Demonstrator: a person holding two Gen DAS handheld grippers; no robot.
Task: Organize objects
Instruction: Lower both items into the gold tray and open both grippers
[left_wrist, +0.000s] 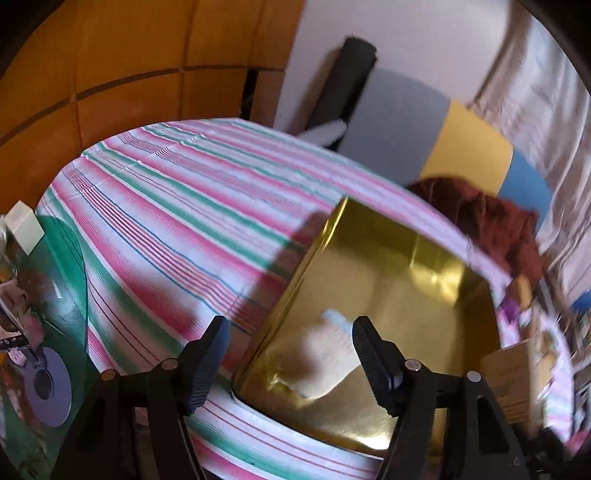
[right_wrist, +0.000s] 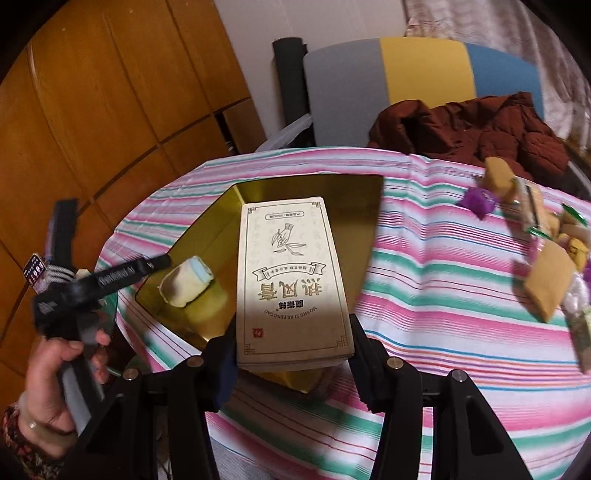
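A gold tray (left_wrist: 406, 280) lies on the striped tablecloth; it also shows in the right wrist view (right_wrist: 343, 192). My right gripper (right_wrist: 291, 354) is shut on a beige box with Chinese print (right_wrist: 291, 280) and holds it above the tray. A small cream roll with a blue end (right_wrist: 188, 280) lies in the tray's left part. My left gripper (left_wrist: 288, 354) is open and empty over the tray's near left edge; in the right wrist view it (right_wrist: 155, 264) reaches in from the left beside the roll.
Several small packets and sweets (right_wrist: 546, 251) lie at the table's right side. A dark red jacket (right_wrist: 476, 129) lies on a grey, yellow and blue chair (right_wrist: 388, 74) behind the table. Wooden cabinets (right_wrist: 110, 110) stand at the left. A green surface with clutter (left_wrist: 48, 314) is at the left.
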